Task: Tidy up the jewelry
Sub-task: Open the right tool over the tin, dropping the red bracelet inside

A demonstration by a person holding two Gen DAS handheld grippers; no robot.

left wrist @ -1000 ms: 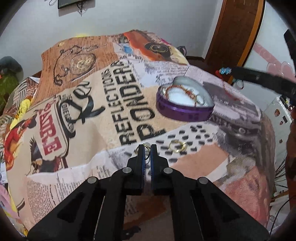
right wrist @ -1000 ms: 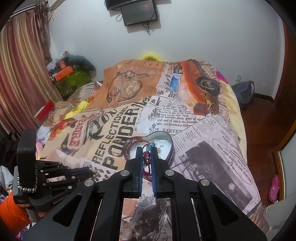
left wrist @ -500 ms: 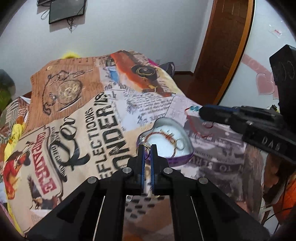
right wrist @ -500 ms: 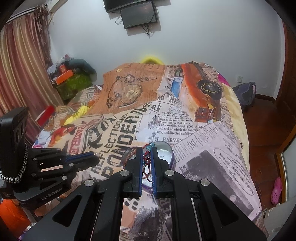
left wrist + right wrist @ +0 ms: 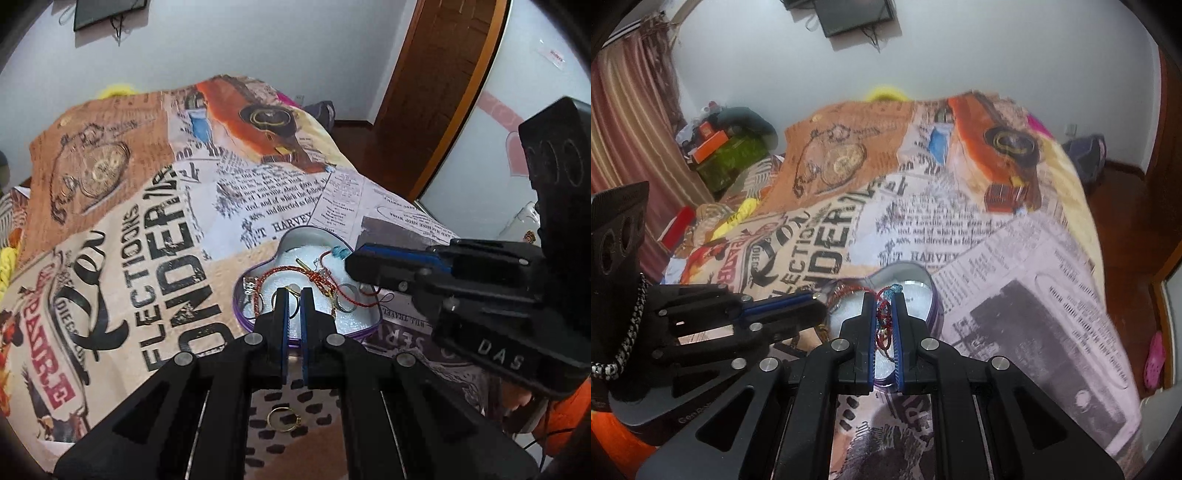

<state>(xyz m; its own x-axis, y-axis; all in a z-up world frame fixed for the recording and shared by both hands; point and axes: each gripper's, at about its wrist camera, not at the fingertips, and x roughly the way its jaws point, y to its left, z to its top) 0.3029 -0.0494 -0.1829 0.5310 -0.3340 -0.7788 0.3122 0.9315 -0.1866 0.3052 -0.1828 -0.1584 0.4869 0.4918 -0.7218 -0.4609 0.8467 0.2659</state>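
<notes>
The left gripper [image 5: 291, 295] hides part of what looks like a gold ring [image 5: 291, 292].

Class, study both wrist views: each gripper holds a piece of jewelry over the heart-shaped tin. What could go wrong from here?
1. The left gripper pinches a thin gold ring above the purple heart-shaped tin; released off-centre, it may bounce out.
2. The right gripper holds a red cord bracelet with a blue bead; it may tangle with the red-gold chain inside.
3. Another gold ring on the bedspread could be overlooked.
</notes>
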